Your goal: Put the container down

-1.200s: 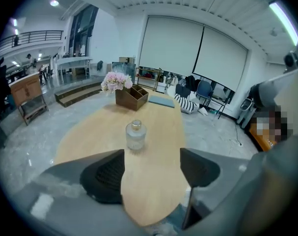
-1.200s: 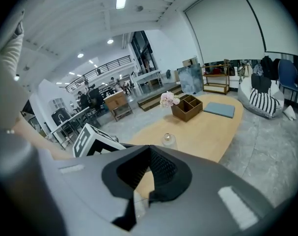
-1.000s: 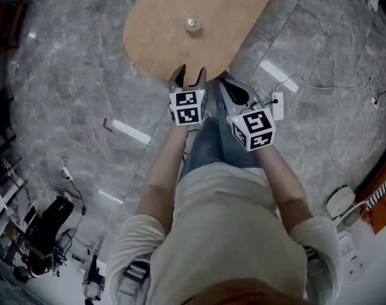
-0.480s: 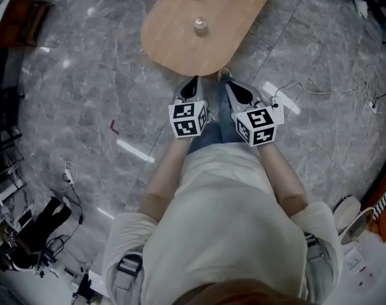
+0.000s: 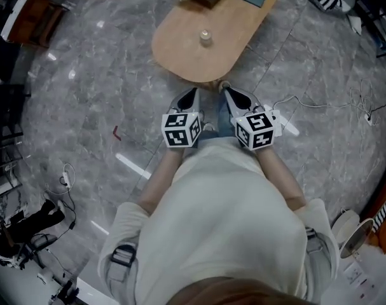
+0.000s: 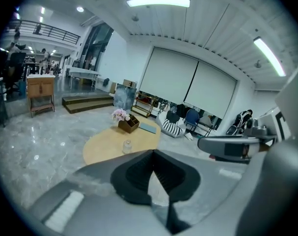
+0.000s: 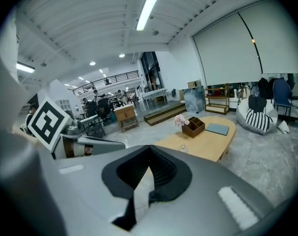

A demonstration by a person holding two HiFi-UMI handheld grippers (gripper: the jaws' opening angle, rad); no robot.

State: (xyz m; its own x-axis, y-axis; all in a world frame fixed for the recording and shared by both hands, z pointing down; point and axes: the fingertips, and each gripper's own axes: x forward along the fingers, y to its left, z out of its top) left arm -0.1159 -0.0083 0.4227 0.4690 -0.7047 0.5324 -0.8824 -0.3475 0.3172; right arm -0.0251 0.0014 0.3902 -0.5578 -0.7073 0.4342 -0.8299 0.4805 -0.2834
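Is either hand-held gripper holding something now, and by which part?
Nothing is held: the left hand-held gripper and the right hand-held gripper are both shut and empty.

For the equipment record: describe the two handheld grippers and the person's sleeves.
The left gripper and right gripper match. Each has a light grey, tapered body with black ribbed pads. Each carries a white cube printed with black square markers. The person wears a cream short-sleeved top, which leaves the forearms uncovered.

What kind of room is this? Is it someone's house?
Probably a big open office lounge, not a house: polished grey marble floor, low oval wooden table, striped beanbag, and a railed upstairs balcony.
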